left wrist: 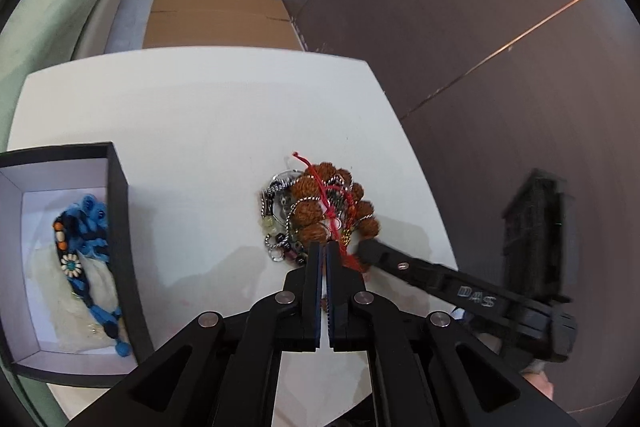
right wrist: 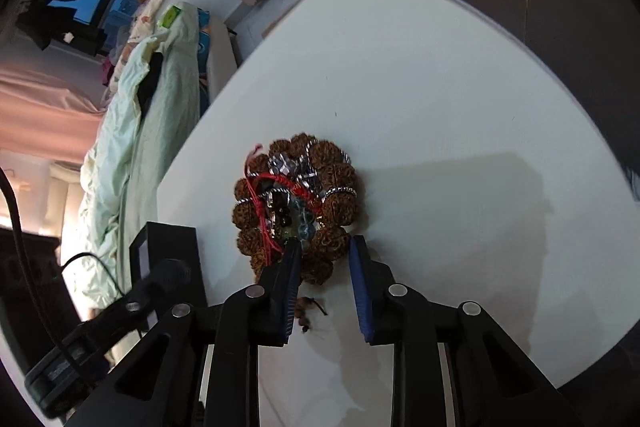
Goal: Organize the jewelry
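**Jewelry pile on white table, box to one side**

Left wrist view: a white table is seen before a brown wall. A black open box holds a blue beaded bracelet. The left gripper is closed on a red cord of the brown seed-bead bracelet.

Right wrist view: the right gripper stands open astride the bracelet's near beads.

Left claw closed at tangled jewelry pile, right claw alongside, black box holding blue beads, white table.
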